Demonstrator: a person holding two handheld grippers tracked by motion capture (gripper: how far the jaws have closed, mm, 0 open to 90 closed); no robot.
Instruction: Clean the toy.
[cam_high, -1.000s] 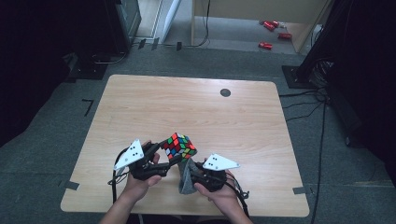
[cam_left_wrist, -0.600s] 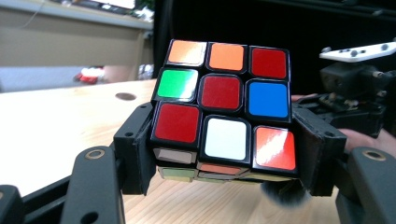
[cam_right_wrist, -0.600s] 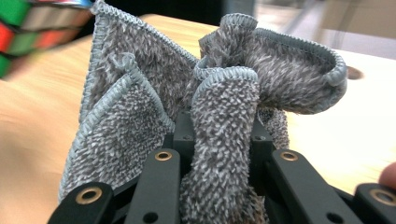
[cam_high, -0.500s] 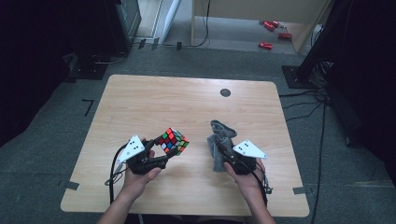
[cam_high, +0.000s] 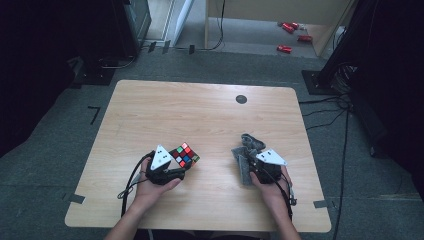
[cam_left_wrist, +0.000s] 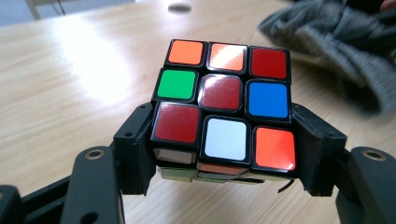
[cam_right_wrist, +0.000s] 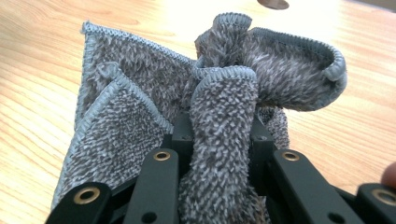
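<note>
Cube's (cam_left_wrist: 224, 116) underside is hidden between tool pads (cam_left_wrist: 135, 149).

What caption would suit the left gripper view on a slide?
Black tongs clamp a scrambled puzzle cube above a wooden table, with a grey cloth behind.

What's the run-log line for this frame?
left gripper: shut on puzzle cube | right gripper: shut on grey cloth | both over table
</note>
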